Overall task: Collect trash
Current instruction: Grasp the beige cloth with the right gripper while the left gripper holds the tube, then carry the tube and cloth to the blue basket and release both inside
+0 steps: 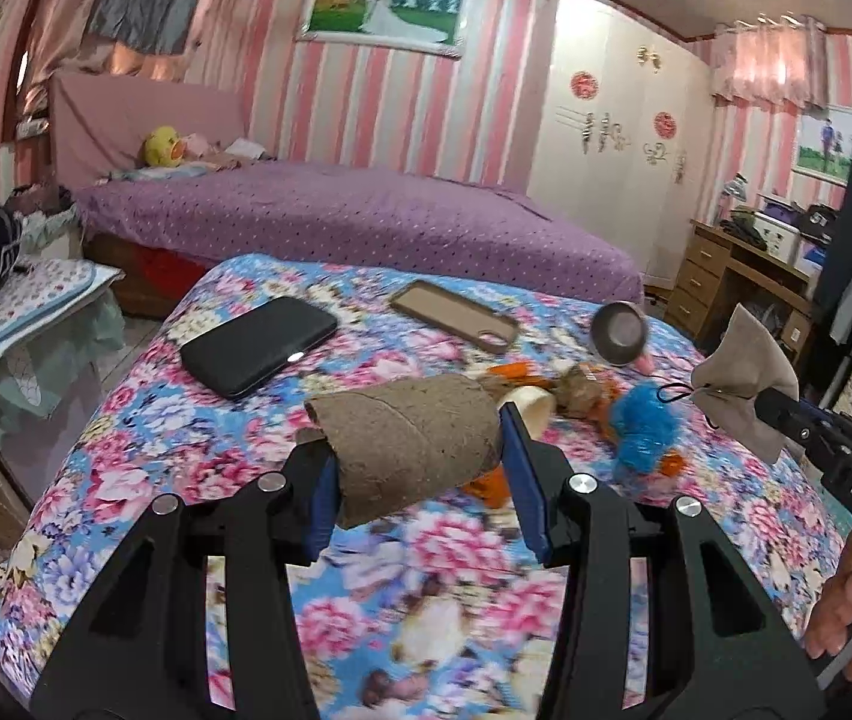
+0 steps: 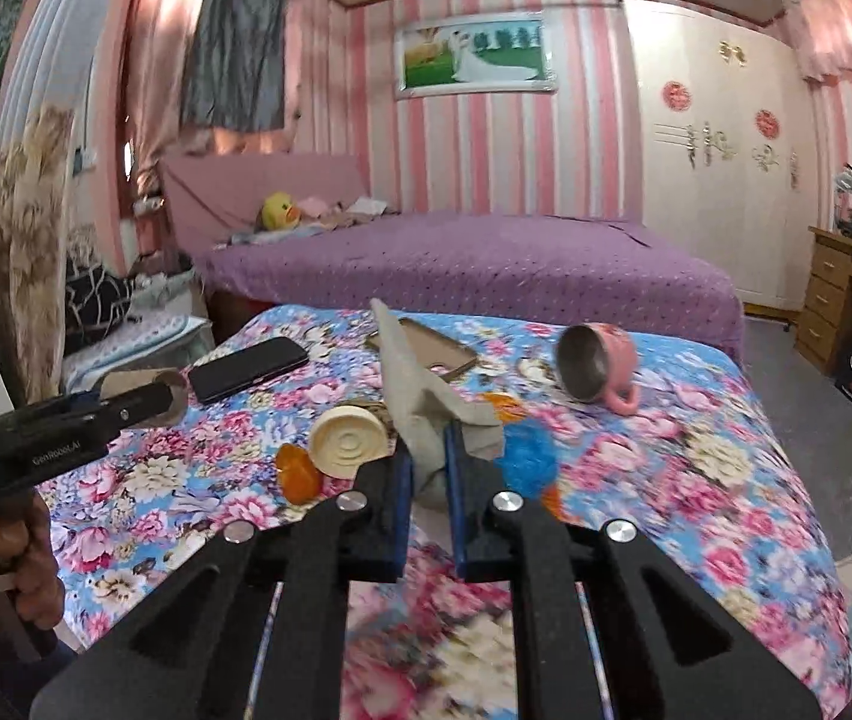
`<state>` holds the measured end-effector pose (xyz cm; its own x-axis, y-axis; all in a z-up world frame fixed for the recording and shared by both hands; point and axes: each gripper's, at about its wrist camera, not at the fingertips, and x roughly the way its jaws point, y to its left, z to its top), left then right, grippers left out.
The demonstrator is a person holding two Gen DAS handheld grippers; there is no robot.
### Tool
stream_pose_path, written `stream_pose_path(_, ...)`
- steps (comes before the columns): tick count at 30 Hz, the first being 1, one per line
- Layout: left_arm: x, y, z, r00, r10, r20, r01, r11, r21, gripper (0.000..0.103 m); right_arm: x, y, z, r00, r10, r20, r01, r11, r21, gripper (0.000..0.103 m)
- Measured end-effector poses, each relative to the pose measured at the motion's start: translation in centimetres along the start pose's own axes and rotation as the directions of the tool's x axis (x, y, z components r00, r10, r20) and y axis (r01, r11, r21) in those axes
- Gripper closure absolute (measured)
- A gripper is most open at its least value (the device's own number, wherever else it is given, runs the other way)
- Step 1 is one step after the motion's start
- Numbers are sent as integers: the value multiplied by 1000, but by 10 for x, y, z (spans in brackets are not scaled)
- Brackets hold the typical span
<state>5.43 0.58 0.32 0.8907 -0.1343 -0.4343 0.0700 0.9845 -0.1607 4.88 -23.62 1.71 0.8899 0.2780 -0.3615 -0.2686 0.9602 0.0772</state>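
Low in the centre of the left wrist frame, the left gripper (image 1: 420,450) clamps a cardboard tube (image 1: 408,444) crosswise, clear of the floral bedspread (image 1: 426,570). Likewise, the right gripper (image 2: 426,468) pinches a grey paper scrap (image 2: 420,396), probably so both pieces travel binward together.

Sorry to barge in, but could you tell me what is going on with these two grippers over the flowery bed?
A person is clearing trash off a floral bedspread with a handheld gripper in each hand. The left gripper has its jaws shut on a cardboard tube, held above the cover. The right gripper has its jaws shut on a grey paper scrap. Left on the bed are a phone, a phone case, a tipped pink cup, a cream lid and blue fluff.
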Motion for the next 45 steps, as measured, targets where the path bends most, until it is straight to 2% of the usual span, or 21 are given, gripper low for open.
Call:
stream_pose_path(6, -14, -30, -3, 998, -69, 2, 69, 998, -13, 56, -35, -27, -10, 999, -37, 23, 37, 999, 0, 92)
stream_pose_path(12, -26, -67, -4, 996, -74, 39, 72, 996, 48, 56, -56, -54, -17, 996, -77, 36, 76, 996, 35, 92)
stream_pose_path(19, -24, -93, -16, 994, -107, 24, 105, 991, 80, 56, -67, -76, -25, 995, -101, 28, 99, 993, 59, 92)
stream_pose_path(30, -17, -100, -15, 991, -123, 55, 116, 988, 105, 56, -53, -58, -23, 994, -99, 43, 99, 995, -4, 92)
stream_pose_path(40, -12, -90, -14, 989, -141, 43, 137, 987, 88, 56, -55, -64, -20, 994, -102, 47, 100, 994, 40, 92)
stream_pose_path(45, -18, -105, -2, 987, -152, 42, 149, 986, 70, 56, -72, -74, -12, 989, -125, 74, 121, 991, 61, 92)
